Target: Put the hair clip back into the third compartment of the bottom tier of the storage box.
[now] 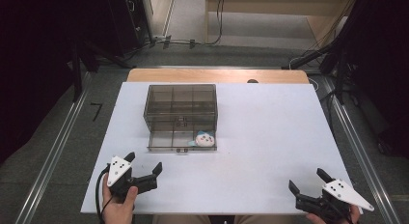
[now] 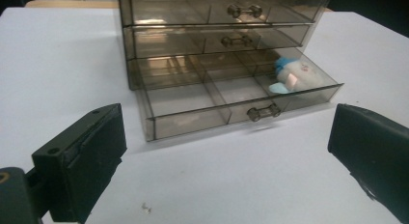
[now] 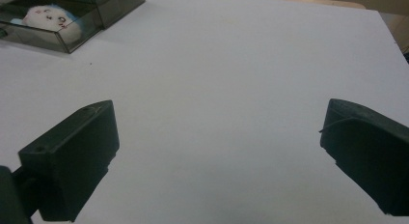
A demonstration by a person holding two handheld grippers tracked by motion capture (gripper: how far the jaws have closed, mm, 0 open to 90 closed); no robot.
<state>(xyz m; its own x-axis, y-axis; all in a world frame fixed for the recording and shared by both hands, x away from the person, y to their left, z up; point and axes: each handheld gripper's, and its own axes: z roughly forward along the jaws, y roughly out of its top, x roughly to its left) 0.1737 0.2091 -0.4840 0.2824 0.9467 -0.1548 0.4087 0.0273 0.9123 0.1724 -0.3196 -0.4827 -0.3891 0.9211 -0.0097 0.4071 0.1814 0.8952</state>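
A smoky clear drawer cabinet point(image 1: 181, 104) stands on the white table point(image 1: 270, 137), its bottom drawer point(image 1: 182, 141) pulled out toward me. In that drawer's right compartment lies a small white and blue plush toy point(image 1: 205, 138), also seen in the left gripper view point(image 2: 293, 75) and the right gripper view point(image 3: 48, 17). My left gripper point(image 1: 143, 165) rests open near the table's front left, short of the drawer front point(image 2: 226, 115). My right gripper point(image 1: 307, 179) is open at the front right, over bare table, with nothing between its jaws.
Two shut upper drawers with small handles point(image 2: 245, 10) sit above the open one. A wooden board edge point(image 1: 217, 75) lies behind the table. Metal rails point(image 1: 53, 151) run along both sides on the floor, and cables point(image 1: 193, 40) trail at the back.
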